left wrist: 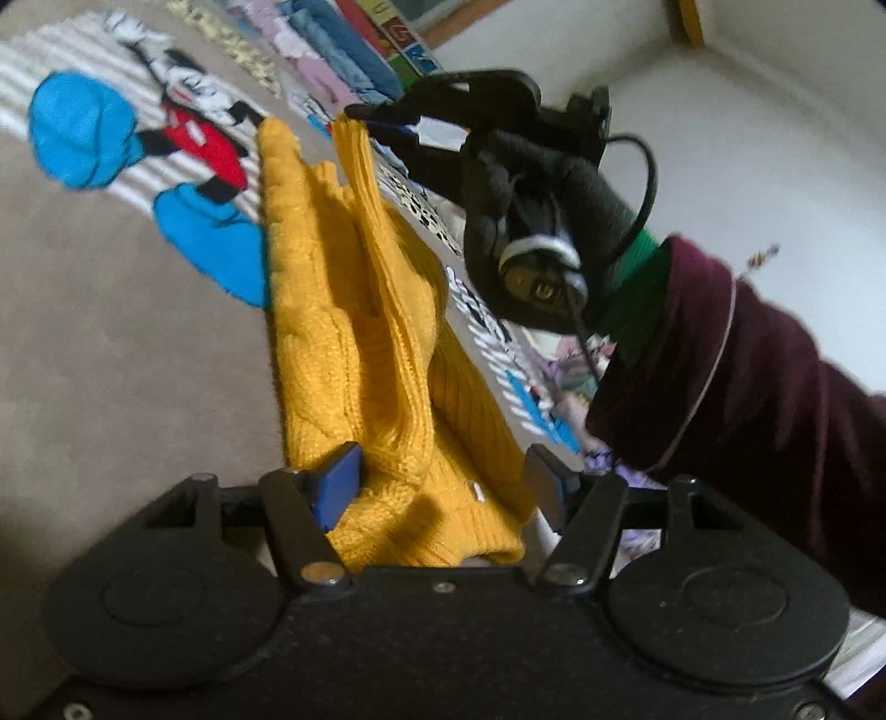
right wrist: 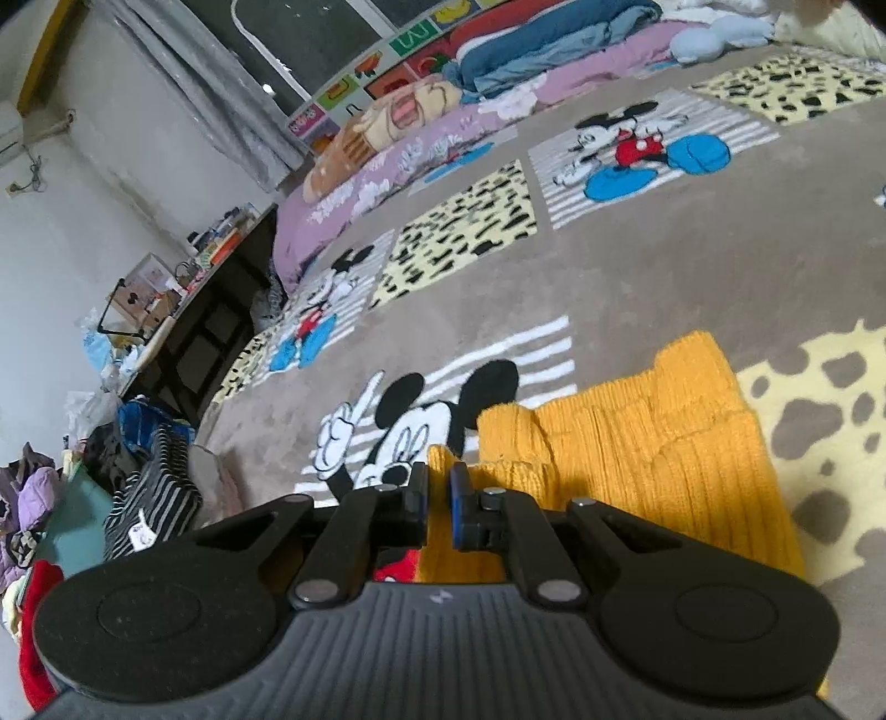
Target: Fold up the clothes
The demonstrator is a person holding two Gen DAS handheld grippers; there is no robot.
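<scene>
From the left wrist camera, the left gripper [left wrist: 443, 487] stood with its jaws spread wide, the blue pads well apart, and the yellow knitted sweater [left wrist: 354, 343] bunched up between them without being pinched. The sweater rose in folds from the grey cartoon-mouse blanket [left wrist: 111, 343] towards the right gripper [left wrist: 365, 119], whose fingertips met the upper edge of the knit; the frame was blurred there, so the grip itself was hard to make out. A black-gloved hand [left wrist: 531, 183] held that tool, with a green cuff and a dark maroon sleeve [left wrist: 747, 387] behind it, cut off at the right edge. White and blue lettering on the blanket beside the sweater was too smeared to read. Folded bedding [left wrist: 332, 50] lay far off at the top.

From the right wrist camera, the right gripper [right wrist: 438, 507] had its jaws pressed nearly together on a thin edge of the sweater [right wrist: 664, 459], the rest of which lay spread on the blanket [right wrist: 609, 266] to the right. This view alone showed the room: a grey curtain [right wrist: 221, 94], a dark cluttered desk [right wrist: 221, 299], a heap of clothes [right wrist: 111, 487] on the floor at left, and rolled quilts [right wrist: 498, 72] against alphabet-style tiles whose letters were too small to read. The left gripper did not appear here.
</scene>
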